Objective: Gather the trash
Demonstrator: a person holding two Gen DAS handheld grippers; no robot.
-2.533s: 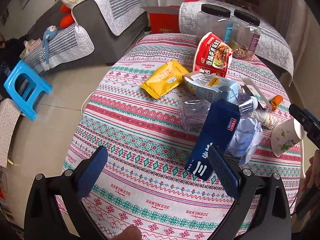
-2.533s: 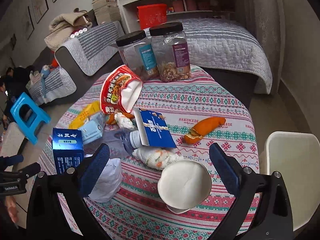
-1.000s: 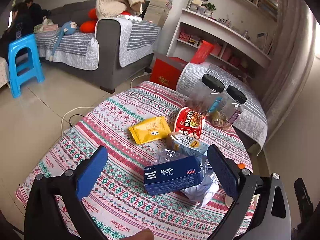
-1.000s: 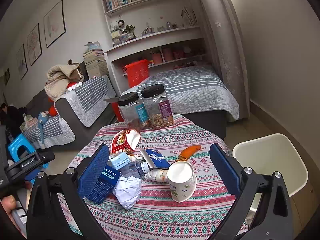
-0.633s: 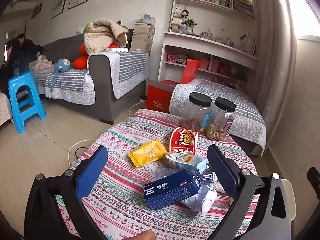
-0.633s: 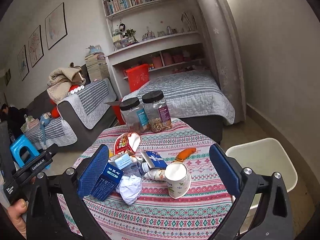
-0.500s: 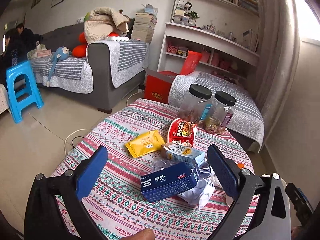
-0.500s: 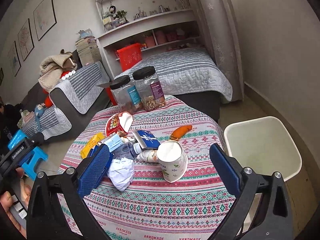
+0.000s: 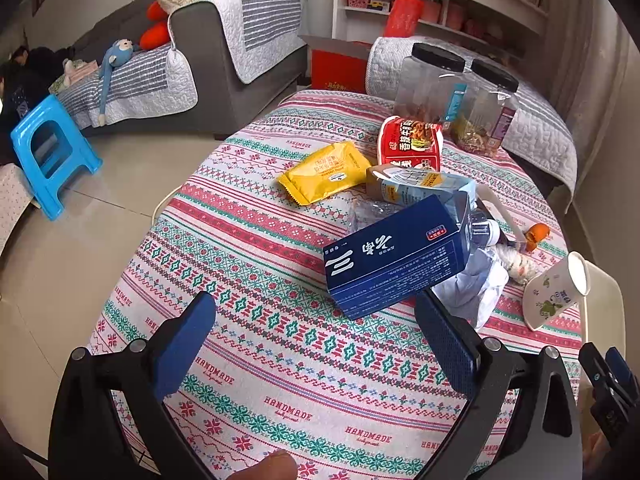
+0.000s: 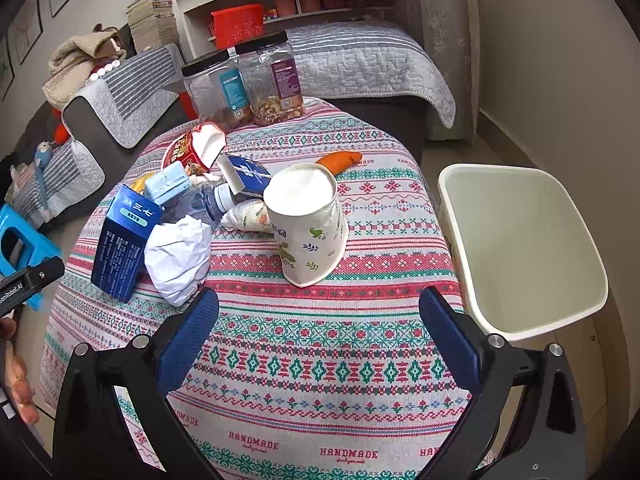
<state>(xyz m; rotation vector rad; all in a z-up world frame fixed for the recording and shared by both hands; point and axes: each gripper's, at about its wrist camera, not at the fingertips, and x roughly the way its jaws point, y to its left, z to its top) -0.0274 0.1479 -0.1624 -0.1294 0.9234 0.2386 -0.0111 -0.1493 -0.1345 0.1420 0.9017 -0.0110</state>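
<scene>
Trash lies in a pile on the round patterned table (image 9: 256, 264): a dark blue box (image 9: 394, 254), a yellow packet (image 9: 324, 172), a red noodle cup (image 9: 412, 144), crumpled white paper (image 10: 180, 256) and a paper cup (image 10: 308, 224). A white bin (image 10: 524, 248) stands to the right of the table. My left gripper (image 9: 316, 344) is open and empty, just short of the blue box. My right gripper (image 10: 320, 332) is open and empty, a little before the paper cup.
Two black-lidded clear jars (image 10: 244, 80) stand at the table's far edge. An orange peel (image 10: 340, 159) lies behind the cup. A grey sofa (image 9: 224, 52) and a blue stool (image 9: 48, 152) stand to the left, a bed (image 10: 360, 60) behind.
Both grippers have dropped and moved in toward the table; the trash now looks larger and closer. Both stay open and empty.
</scene>
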